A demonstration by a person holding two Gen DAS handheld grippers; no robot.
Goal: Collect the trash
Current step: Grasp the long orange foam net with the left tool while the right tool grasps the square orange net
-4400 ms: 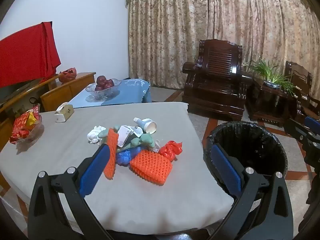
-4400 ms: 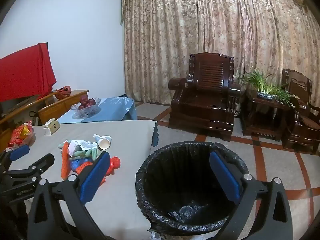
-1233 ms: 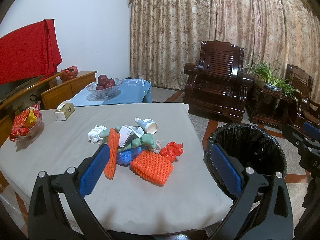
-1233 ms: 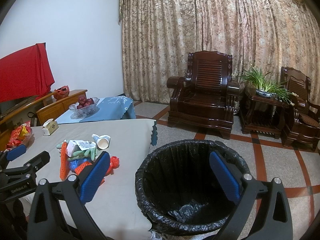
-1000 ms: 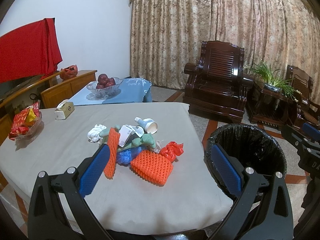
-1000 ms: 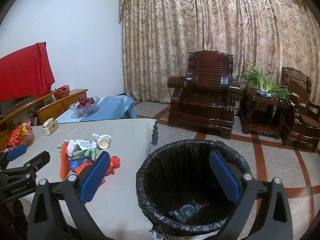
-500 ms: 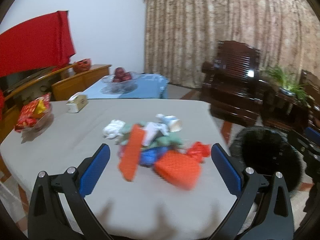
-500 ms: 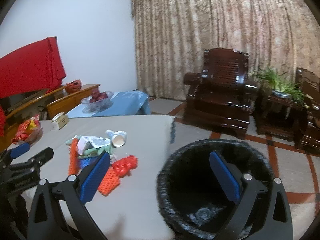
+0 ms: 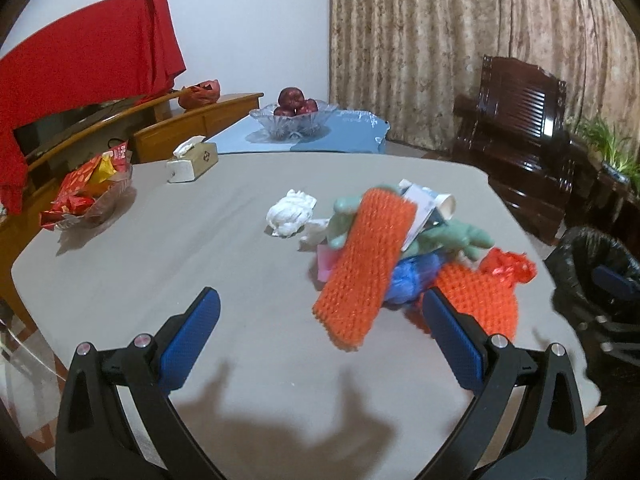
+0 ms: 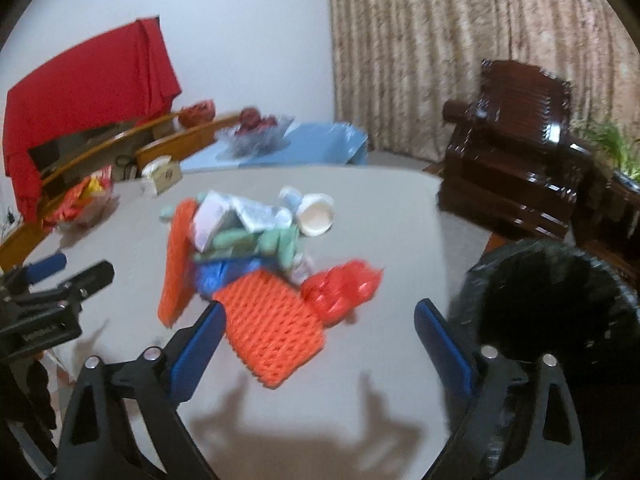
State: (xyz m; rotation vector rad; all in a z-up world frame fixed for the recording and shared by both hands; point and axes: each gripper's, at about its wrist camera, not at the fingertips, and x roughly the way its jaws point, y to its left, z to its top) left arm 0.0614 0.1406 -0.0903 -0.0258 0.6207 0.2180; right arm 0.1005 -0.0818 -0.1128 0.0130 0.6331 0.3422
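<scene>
A heap of trash lies on the grey table (image 9: 168, 272): a long orange foam net (image 9: 364, 264), a flat orange net (image 10: 272, 332), green foam (image 9: 452, 236), a blue bag (image 10: 224, 276), a red bag (image 10: 344, 288), a paper cup (image 10: 316, 216) and a white tissue wad (image 9: 290, 212). My left gripper (image 9: 319, 295) is open just short of the long orange net. My right gripper (image 10: 320, 308) has its jaws closing. The flat orange net lies between its pads, untouched. The black-lined bin (image 10: 560, 300) stands off the table's right edge.
A tissue box (image 9: 192, 158) and a bowl of red snack packets (image 9: 86, 196) sit at the table's far left. A glass bowl of apples (image 9: 294, 114) is on a blue table behind. Dark wooden armchairs (image 9: 520, 120) stand to the right.
Both grippers have come forward and down over the table toward the trash heap. The heap now looms larger and the bin has slid to the right edge of both views.
</scene>
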